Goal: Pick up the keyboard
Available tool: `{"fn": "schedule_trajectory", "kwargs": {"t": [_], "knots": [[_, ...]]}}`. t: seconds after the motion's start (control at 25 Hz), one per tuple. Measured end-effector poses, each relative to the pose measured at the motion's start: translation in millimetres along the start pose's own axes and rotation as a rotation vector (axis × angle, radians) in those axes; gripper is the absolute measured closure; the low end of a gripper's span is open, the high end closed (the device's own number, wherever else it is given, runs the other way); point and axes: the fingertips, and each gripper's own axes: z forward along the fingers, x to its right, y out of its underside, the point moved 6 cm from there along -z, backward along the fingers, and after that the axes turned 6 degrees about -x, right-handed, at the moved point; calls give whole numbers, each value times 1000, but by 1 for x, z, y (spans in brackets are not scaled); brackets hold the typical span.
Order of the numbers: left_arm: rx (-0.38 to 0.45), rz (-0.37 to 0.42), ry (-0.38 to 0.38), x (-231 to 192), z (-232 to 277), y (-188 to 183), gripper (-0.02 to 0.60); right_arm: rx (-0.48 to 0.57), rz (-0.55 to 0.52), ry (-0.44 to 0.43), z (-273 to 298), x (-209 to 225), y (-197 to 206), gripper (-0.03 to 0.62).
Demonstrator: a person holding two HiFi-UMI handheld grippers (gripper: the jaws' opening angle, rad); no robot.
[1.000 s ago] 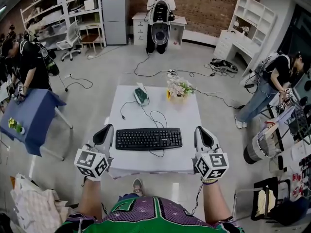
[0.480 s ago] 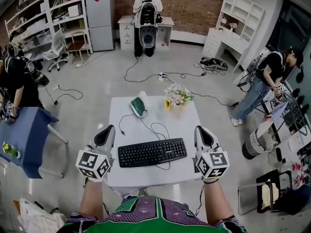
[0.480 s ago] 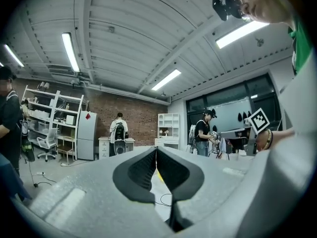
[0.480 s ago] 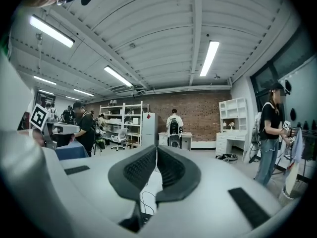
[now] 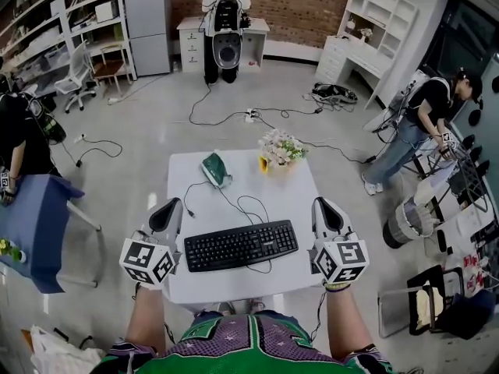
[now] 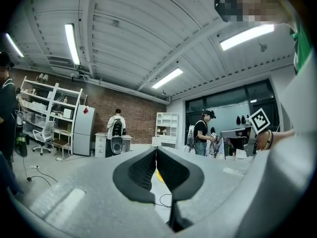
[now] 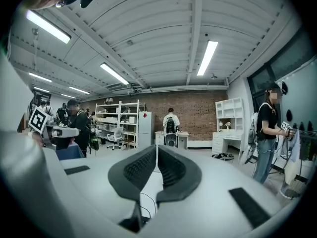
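Black keyboard (image 5: 241, 245) flat on the white tabletop (image 5: 300, 197), low centre of the head view, a little askew with its right end slightly higher in the frame. Held by neither gripper.

Left hand-held gripper (image 5: 167, 207) just beside the keyboard's left end, over the tabletop's left edge; contact impossible to judge. Ribbed pads (image 6: 141, 168) pressed together in the left gripper view, nothing between them. Right hand-held gripper (image 5: 325, 206) near the keyboard's right end, with a strip of bare tabletop between the two. Pads (image 7: 141, 170) likewise shut flat against each other, empty. Both grippers pointing toward the top of the frame, marker cubes nearest the camera, bare forearms behind them.

Thin black cable (image 5: 248, 209) looping across the tabletop behind the keyboard, one loop showing below its near edge, the rest trailing toward the upper left. There, a green and white thing (image 5: 215, 169), too small to identify. Pot of flowers (image 5: 282, 148) at the far edge, right of centre. Both well apart from the keyboard.

Round about:
- Blue table (image 5: 31, 224) at the left edge, with a person in black (image 5: 19, 139) beside it.
- More cables (image 5: 226, 115) on the grey floor beyond the tabletop.
- Top centre, a person with a backpack (image 5: 226, 14) at a desk against the brick wall.
- Upper left, a fridge (image 5: 150, 18), shelves (image 5: 47, 37) and an office chair (image 5: 76, 72).
- Upper right, a white shelf unit (image 5: 374, 14).
- Right edge, another person (image 5: 425, 115) bent forward.
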Motion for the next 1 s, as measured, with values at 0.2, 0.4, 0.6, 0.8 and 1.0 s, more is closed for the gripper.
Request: {"fn": "schedule_trajectory", "kwargs": {"t": [0.2, 0.4, 0.6, 0.8, 1.0], "knots": [[-2, -12, -32, -3, 7, -1, 563, 13, -9, -35, 21, 8, -5, 591], [-9, 4, -53, 2, 14, -8, 563, 35, -6, -81, 30, 16, -15, 574], [-8, 10, -38, 7, 26, -10, 563, 14, 22, -132, 33, 22, -11, 489], [-31, 8, -19, 9, 40, 3, 563, -32, 16, -149, 41, 28, 6, 424], [-60, -4, -8, 13, 48, 17, 563, -74, 18, -148, 47, 30, 21, 411]]}}
